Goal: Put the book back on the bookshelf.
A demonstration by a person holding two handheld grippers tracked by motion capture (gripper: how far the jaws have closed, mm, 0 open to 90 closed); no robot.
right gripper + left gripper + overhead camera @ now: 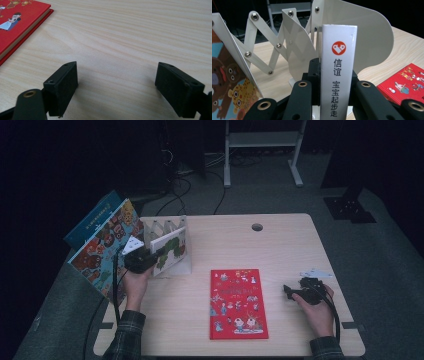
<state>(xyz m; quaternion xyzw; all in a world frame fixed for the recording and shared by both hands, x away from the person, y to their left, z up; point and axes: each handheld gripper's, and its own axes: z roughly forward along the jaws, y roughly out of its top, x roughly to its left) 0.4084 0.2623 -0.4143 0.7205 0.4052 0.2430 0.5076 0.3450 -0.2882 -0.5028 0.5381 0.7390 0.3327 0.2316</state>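
Note:
A white book (339,45) with Chinese print on its spine stands upright, and my left gripper (334,75) is shut on that spine. In the high view my left gripper (145,261) holds this book (170,251), whose cover has a green picture, inside the white folding book rack (170,226) at the table's back left. The rack's scissor links (277,45) and rounded end plate (369,37) rise just behind the book. A red picture book (237,303) lies flat mid-table. My right gripper (290,291) rests low at the right, and in its own view the gripper (117,87) is open over bare wood.
Two large colourful picture books (102,245) lean off the table's left edge beside the rack; one book's animal cover (227,82) is close to my left jaw. The red book's corner (17,22) lies left of the right gripper. A cable hole (257,227) sits near the back edge.

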